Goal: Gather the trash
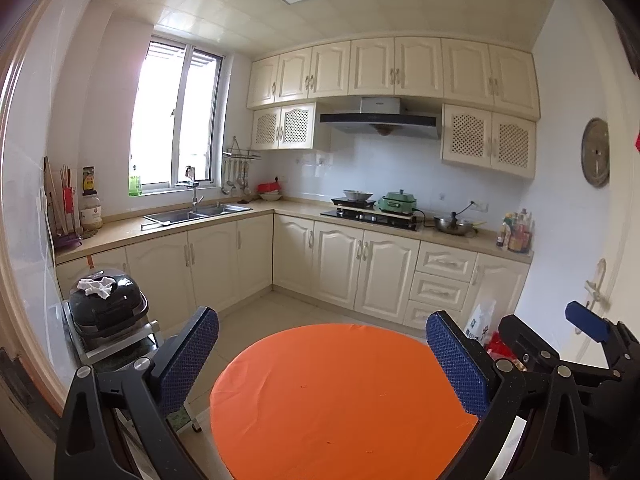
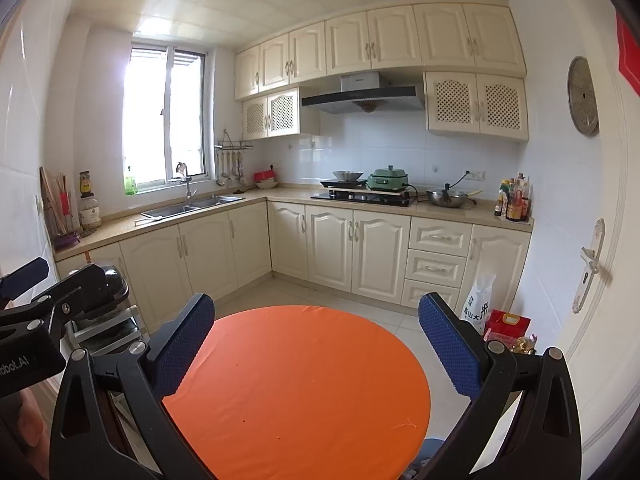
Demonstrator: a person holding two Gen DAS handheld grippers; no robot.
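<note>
One crumpled white tissue (image 1: 98,286) on the black domed appliance (image 1: 106,310), left of one round orange table (image 1: 340,392). Two grippers side by side above the near table edge, level, facing the kitchen: left gripper (image 1: 322,354) jaws spread wide, empty; right gripper (image 2: 316,340) same (tissue hidden behind the left gripper in the right view). White rice bag (image 2: 478,304), red bag (image 2: 508,322) on floor at right

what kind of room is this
A home kitchen, most likely: a double sink under the window, a gas hob with a range hood above it, and cream cabinets along two walls.
</note>
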